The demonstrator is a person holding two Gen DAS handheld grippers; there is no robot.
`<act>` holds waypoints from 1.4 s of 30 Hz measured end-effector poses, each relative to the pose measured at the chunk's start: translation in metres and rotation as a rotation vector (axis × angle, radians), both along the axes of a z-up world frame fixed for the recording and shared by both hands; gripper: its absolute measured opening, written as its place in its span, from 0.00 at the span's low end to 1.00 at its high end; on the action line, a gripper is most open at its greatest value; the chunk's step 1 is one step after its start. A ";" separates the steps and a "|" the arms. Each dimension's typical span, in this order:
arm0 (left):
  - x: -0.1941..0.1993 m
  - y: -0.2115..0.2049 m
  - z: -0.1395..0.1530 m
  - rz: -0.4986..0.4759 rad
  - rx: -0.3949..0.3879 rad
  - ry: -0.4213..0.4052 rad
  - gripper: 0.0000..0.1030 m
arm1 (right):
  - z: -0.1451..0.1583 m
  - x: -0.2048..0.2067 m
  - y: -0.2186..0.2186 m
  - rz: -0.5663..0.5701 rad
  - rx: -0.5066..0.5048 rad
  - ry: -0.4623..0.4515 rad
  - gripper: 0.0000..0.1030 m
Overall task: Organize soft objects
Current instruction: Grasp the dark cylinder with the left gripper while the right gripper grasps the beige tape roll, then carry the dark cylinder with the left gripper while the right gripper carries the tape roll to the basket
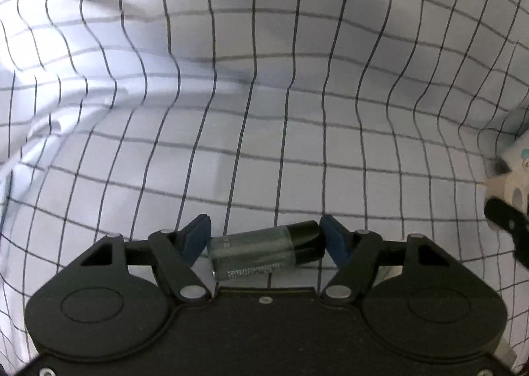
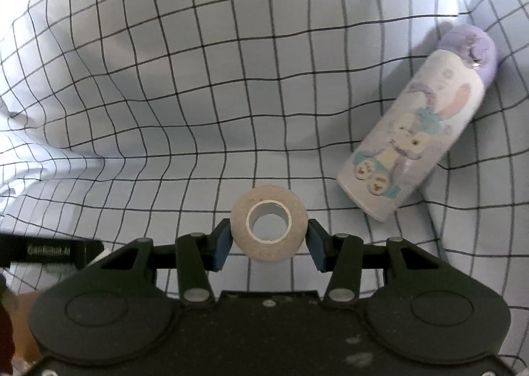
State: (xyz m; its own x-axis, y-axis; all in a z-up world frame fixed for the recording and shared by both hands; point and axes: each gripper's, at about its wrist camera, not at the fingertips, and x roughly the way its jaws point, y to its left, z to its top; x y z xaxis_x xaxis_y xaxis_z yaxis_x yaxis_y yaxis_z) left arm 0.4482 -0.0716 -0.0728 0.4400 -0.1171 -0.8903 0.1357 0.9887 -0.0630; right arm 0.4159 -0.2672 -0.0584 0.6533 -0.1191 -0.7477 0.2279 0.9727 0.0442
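Grid-checked white sheet (image 2: 198, 78), rumpled, carrying three loose items, two of them gripped.

Left gripper (image 1: 266, 240): fingers closed on a small vial (image 1: 264, 252), clear body with a dark cap, held end to end and slightly tilted, probably so it can be carried without rolling; its print is too blurred to read. Right gripper (image 2: 268, 243): fingers pinch a tape roll (image 2: 268, 224) across its outer rim, hole facing the camera, likely lifted for sorting; whether it clears the sheet cannot be told. A cartoon-printed bottle (image 2: 420, 124) with a lilac cap lies on its side at far right, apart from the roll, not yet handled. What lies under the sheet is hidden. A dark labelled object (image 2: 49, 250) at the near left edge is cut off, unidentified.
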 end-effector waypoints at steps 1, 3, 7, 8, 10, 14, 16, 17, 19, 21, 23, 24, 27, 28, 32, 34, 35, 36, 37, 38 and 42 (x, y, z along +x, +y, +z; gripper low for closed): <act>0.001 -0.002 0.003 -0.002 -0.001 -0.007 0.66 | 0.002 -0.005 -0.002 -0.002 -0.006 -0.002 0.46; 0.002 -0.009 0.011 -0.013 0.000 -0.023 0.66 | 0.007 -0.016 -0.007 -0.008 -0.010 -0.007 0.46; -0.002 -0.032 0.029 -0.062 -0.003 -0.074 0.66 | 0.011 -0.042 -0.020 -0.024 -0.003 -0.005 0.46; -0.004 -0.039 0.034 -0.079 -0.008 -0.086 0.66 | 0.012 -0.049 -0.024 -0.030 -0.003 -0.005 0.46; -0.009 -0.054 0.043 -0.115 -0.021 -0.105 0.66 | 0.013 -0.062 -0.028 -0.041 -0.014 -0.003 0.46; -0.027 -0.089 0.056 -0.206 -0.037 -0.133 0.66 | 0.019 -0.098 -0.037 -0.065 -0.026 -0.011 0.46; -0.040 -0.100 0.062 -0.258 -0.054 -0.137 0.66 | 0.021 -0.114 -0.040 -0.071 -0.031 -0.015 0.46; -0.046 -0.108 0.064 -0.284 -0.061 -0.138 0.66 | 0.022 -0.124 -0.042 -0.074 -0.034 -0.017 0.46; -0.061 -0.122 0.070 -0.335 -0.069 -0.139 0.66 | 0.024 -0.137 -0.043 -0.081 -0.039 -0.019 0.46; -0.077 -0.133 0.074 -0.391 -0.079 -0.141 0.66 | 0.028 -0.157 -0.046 -0.088 -0.039 -0.025 0.46; -0.092 -0.145 0.078 -0.442 -0.086 -0.140 0.66 | 0.030 -0.175 -0.049 -0.099 -0.032 -0.024 0.46; -0.101 -0.150 0.080 -0.471 -0.090 -0.140 0.66 | 0.031 -0.183 -0.050 -0.102 -0.027 -0.023 0.46; -0.130 -0.159 0.087 -0.541 -0.105 -0.128 0.66 | 0.032 -0.210 -0.051 -0.114 -0.014 -0.024 0.46; -0.141 -0.160 0.091 -0.559 -0.110 -0.124 0.66 | 0.033 -0.218 -0.050 -0.115 -0.014 -0.023 0.46; -0.178 -0.153 0.098 -0.613 -0.117 -0.109 0.66 | 0.033 -0.256 -0.044 -0.126 -0.004 -0.015 0.46; -0.193 -0.145 0.100 -0.616 -0.125 -0.106 0.66 | 0.033 -0.274 -0.039 -0.126 0.009 -0.009 0.46; -0.201 -0.139 0.102 -0.614 -0.131 -0.104 0.66 | 0.033 -0.280 -0.036 -0.127 0.013 -0.007 0.46; -0.209 -0.133 0.104 -0.609 -0.135 -0.102 0.66 | 0.034 -0.290 -0.033 -0.129 0.018 -0.007 0.46; -0.218 -0.127 0.106 -0.602 -0.136 -0.104 0.66 | 0.034 -0.296 -0.029 -0.129 0.022 -0.007 0.46; -0.228 -0.120 0.108 -0.599 -0.135 -0.111 0.66 | 0.034 -0.304 -0.024 -0.128 0.029 -0.008 0.46; -0.266 -0.092 0.116 -0.572 -0.124 -0.156 0.66 | 0.037 -0.337 -0.008 -0.123 0.071 -0.020 0.46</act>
State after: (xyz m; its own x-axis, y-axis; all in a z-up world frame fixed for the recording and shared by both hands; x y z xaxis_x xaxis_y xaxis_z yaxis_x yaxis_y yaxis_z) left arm 0.1819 -0.1634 0.0428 0.4009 -0.4720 -0.7852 0.6603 0.7430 -0.1095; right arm 0.0791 -0.2748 -0.0216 0.6519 -0.1469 -0.7439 0.3439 0.9316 0.1174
